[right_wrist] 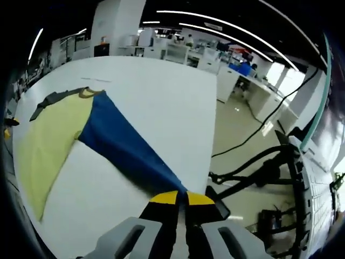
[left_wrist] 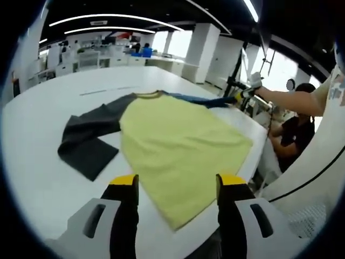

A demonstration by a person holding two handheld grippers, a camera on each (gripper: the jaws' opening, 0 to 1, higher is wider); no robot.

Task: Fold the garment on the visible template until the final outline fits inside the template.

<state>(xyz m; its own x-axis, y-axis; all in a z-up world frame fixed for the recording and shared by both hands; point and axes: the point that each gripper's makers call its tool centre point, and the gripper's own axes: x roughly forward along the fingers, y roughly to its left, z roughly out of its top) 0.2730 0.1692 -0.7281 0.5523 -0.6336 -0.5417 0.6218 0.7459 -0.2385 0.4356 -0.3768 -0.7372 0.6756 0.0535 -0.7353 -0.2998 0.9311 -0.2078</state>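
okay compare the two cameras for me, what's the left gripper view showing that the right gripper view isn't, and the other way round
Left gripper view alone: the left gripper with its jaws apart over the shirt's hem, the dark grey sleeve spread flat, and a person's arm reaching in.

Right gripper view alone: the right gripper shut on the tip of the blue sleeve, which is pulled out straight, plus cables on the floor past the table edge.

Both: the yellow shirt body lying on the white table.
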